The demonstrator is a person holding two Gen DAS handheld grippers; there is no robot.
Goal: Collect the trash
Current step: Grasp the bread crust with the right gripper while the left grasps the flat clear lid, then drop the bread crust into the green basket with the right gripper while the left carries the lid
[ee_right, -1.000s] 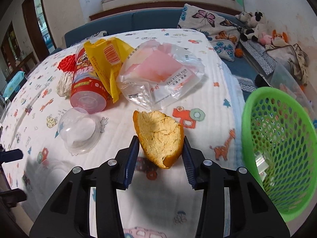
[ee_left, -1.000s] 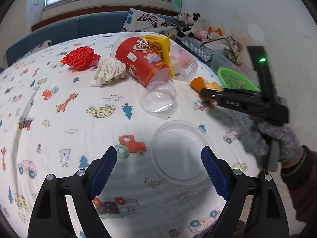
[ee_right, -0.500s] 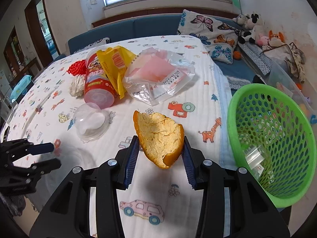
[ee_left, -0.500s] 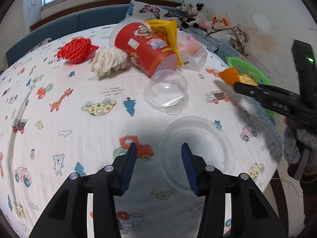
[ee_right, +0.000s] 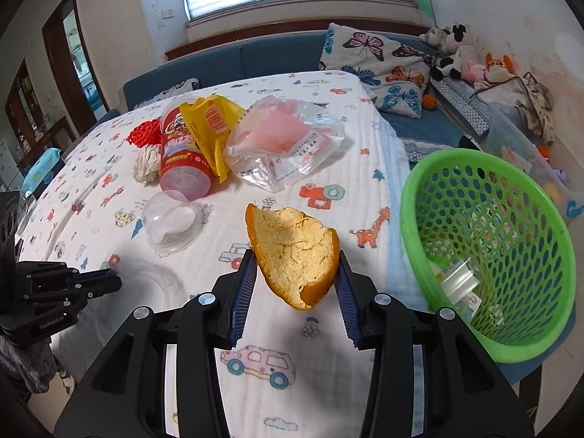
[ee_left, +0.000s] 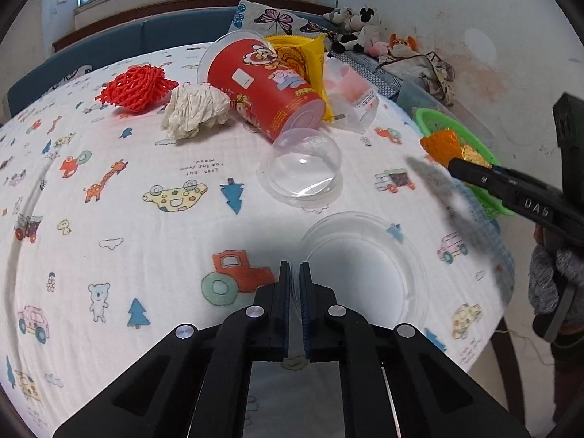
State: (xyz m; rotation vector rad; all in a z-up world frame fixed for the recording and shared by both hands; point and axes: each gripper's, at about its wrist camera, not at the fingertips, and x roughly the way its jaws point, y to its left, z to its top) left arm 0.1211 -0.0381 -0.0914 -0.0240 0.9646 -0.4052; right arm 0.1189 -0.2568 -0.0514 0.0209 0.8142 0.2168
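My right gripper (ee_right: 295, 262) is shut on a piece of orange peel (ee_right: 294, 255) and holds it above the table, left of the green basket (ee_right: 485, 252). The peel (ee_left: 443, 146) also shows in the left wrist view, in front of the basket (ee_left: 456, 135). My left gripper (ee_left: 295, 273) is shut with nothing in it, low over the table beside a flat clear lid (ee_left: 365, 266). A clear dome lid (ee_left: 303, 168), a red snack cup (ee_left: 262, 87), a yellow wrapper (ee_left: 303, 54), a clear plastic bag (ee_right: 288, 142), a crumpled tissue (ee_left: 195, 109) and red net (ee_left: 135, 85) lie further back.
The table carries a white cloth with cartoon prints (ee_left: 109, 219). The basket holds some packaging (ee_right: 460, 284) and stands at the table's right edge. A blue sofa with a butterfly pillow (ee_right: 376, 58) and plush toys (ee_right: 456, 47) lies behind.
My left gripper has closed from wide open to shut, empty, and moved closer to the table. My right gripper has carried the peel rightward toward the basket.
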